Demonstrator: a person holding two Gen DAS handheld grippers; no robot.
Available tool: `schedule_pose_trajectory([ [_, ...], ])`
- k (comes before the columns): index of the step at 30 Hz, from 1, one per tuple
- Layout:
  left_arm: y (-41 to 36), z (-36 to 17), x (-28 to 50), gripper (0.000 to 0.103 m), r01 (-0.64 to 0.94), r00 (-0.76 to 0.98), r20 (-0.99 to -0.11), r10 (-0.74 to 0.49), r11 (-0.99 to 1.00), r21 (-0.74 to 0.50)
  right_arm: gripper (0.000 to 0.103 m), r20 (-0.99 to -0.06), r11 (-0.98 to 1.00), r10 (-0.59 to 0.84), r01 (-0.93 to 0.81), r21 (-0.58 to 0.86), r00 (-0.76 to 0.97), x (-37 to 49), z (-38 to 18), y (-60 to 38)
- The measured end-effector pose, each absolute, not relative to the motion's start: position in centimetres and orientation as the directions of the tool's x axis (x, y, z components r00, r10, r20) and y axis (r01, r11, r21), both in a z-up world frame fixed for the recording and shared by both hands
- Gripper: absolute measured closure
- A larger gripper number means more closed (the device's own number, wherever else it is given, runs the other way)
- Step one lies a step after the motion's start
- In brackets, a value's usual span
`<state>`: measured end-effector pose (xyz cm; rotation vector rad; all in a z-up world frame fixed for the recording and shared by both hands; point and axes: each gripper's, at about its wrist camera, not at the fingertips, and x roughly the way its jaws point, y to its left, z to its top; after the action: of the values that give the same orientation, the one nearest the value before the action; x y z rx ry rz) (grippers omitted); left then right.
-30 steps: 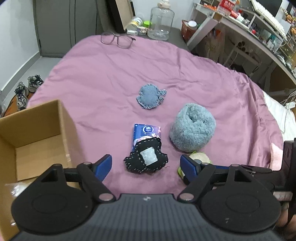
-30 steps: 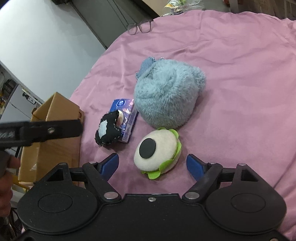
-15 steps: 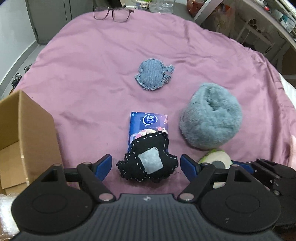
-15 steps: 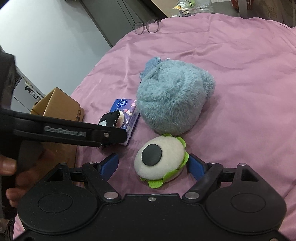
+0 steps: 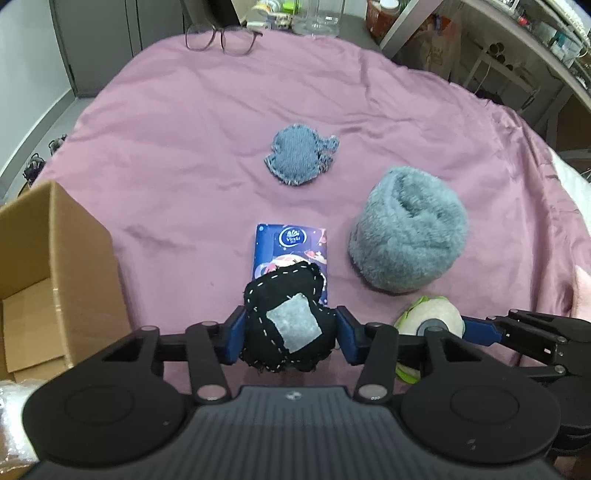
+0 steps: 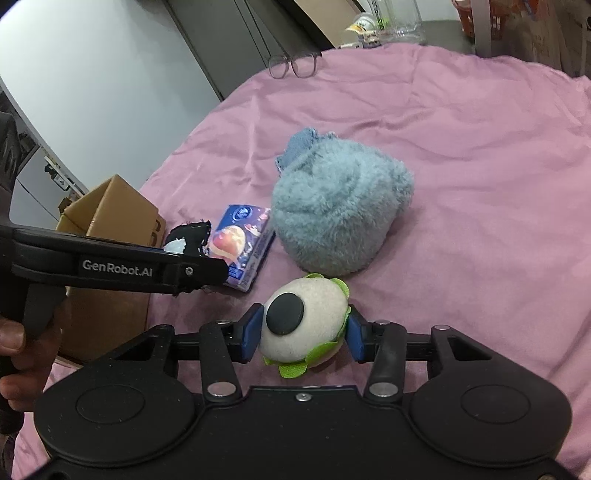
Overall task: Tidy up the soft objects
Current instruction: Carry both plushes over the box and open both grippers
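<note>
Left claw (image 5: 290, 338) is clamped on the black stitched plushie (image 5: 286, 323), which overlaps the tissue pack (image 5: 290, 245). Right claw (image 6: 301, 332) squeezes the white-and-green plush (image 6: 303, 323) on the pink bedspread (image 6: 480, 184), maybe lifted slightly. Cardboard box (image 5: 55, 258) sits left.

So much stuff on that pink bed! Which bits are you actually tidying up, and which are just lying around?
Being tidied: black stitched toy in left gripper, eyeball toy in right gripper, fluffy blue hat, denim patch, cardboard box.

Lying around: glasses, tissue pack, jug.
</note>
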<state>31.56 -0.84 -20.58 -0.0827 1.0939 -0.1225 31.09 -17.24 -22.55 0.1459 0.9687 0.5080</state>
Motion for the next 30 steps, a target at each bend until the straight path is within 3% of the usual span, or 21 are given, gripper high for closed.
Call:
schedule_pose_trajectory([
  [30, 7.2, -12.4, 24.3, 0.053, -0.017, 0.632, -0.766, -0.114, 0.987, -0.161, 0.057, -0.672, 0.857, 0.493, -0.441, 0.265, 0.553, 27.1, -13.7, -11.7],
])
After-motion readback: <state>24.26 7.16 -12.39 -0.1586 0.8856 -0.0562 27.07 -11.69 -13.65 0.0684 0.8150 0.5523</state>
